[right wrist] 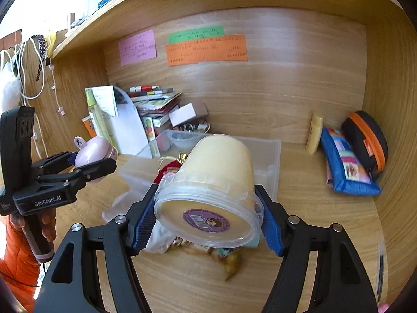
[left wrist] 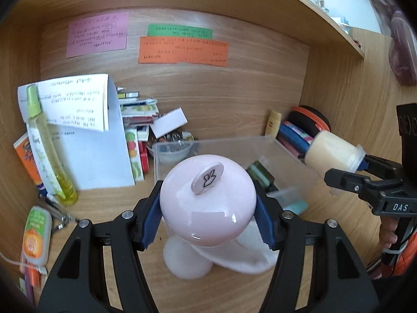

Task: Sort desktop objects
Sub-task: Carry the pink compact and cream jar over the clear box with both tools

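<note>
My left gripper (left wrist: 208,221) is shut on a round pink gadget (left wrist: 206,203) with a bunny tag, held above the desk just in front of a clear plastic bin (left wrist: 234,146). It also shows in the right wrist view (right wrist: 93,154). My right gripper (right wrist: 207,221) is shut on a cream-filled clear tub (right wrist: 216,180), tilted, held over the bin (right wrist: 268,156). The tub shows at the right in the left wrist view (left wrist: 333,154). A white cloth (left wrist: 247,255) and small items lie under the grippers.
A yellow spray bottle (left wrist: 44,151), papers (left wrist: 86,130) and a stack of books (right wrist: 156,104) stand at the back left. A small yellow bottle (right wrist: 314,133), a blue pouch (right wrist: 344,164) and a black-orange case (right wrist: 367,140) lie at the right wall. A white-orange bottle (left wrist: 36,234) lies at the left.
</note>
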The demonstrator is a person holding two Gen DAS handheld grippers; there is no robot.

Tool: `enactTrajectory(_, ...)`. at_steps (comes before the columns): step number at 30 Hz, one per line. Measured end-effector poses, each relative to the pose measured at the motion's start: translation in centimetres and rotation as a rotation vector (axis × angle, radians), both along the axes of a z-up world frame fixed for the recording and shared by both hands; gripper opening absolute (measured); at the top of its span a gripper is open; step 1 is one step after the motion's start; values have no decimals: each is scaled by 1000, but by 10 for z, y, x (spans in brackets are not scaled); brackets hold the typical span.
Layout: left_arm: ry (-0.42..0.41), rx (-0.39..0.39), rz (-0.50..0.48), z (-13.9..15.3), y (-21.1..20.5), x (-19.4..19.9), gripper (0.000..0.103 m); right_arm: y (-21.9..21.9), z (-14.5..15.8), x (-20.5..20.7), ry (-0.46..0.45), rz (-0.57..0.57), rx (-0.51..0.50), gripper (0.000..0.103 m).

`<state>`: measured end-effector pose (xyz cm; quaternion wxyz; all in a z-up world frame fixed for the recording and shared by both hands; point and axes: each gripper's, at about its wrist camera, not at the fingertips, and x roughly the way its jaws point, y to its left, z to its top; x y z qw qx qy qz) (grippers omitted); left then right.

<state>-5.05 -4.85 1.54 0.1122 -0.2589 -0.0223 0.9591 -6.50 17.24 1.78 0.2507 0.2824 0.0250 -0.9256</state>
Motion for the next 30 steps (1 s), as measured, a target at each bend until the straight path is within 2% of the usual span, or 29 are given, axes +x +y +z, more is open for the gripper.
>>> enactTrajectory(15,-29,-4,-27,0,3,-59,62,-20,-2,-55,-31,11,-10,67)
enactTrajectory(25,-120,6,-55,-31,0,-86,62,-44,-18,-86,-92,26,44,67)
enactTrajectory(30,-138,4,-47,-40,-4,-90,62,-53,-35,-95,-143,61,6,67)
